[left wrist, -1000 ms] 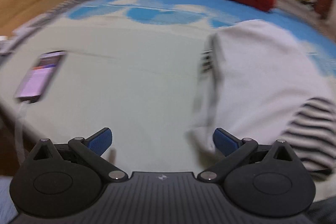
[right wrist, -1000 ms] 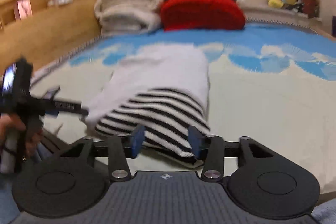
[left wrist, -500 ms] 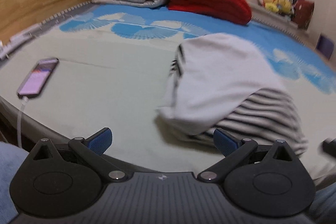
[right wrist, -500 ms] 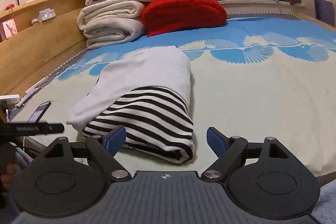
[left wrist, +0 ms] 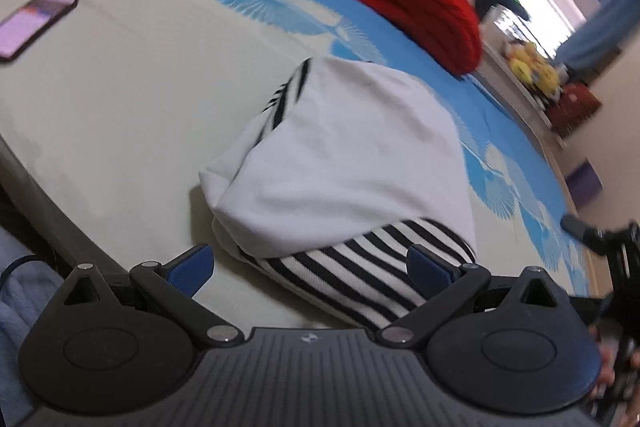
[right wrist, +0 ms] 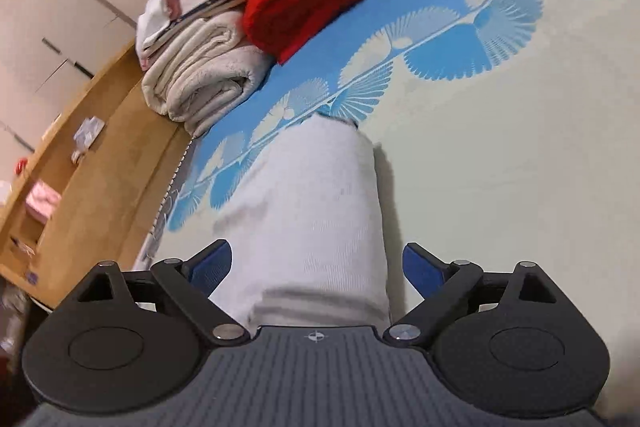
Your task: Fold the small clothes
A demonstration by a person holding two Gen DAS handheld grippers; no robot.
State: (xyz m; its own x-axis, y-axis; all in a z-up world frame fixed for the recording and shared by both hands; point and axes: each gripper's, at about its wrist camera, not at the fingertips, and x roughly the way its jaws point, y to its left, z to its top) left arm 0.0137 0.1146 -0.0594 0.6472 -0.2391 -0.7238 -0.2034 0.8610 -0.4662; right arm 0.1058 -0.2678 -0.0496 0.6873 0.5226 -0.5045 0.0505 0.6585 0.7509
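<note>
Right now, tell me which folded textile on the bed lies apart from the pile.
The white garment with black stripes; the red blanket and beige quilt sit stacked together.

Black grippers, blue finger pads, silver screws

My left gripper hangs with its 2 blue-padded jaws spread wide, gripping nothing, over the near end of a folded white garment with black-and-white striped parts lying on the pale bedspread with blue fan patterns. A lit smartphone lies far left; a red folded blanket sits beyond.
</note>
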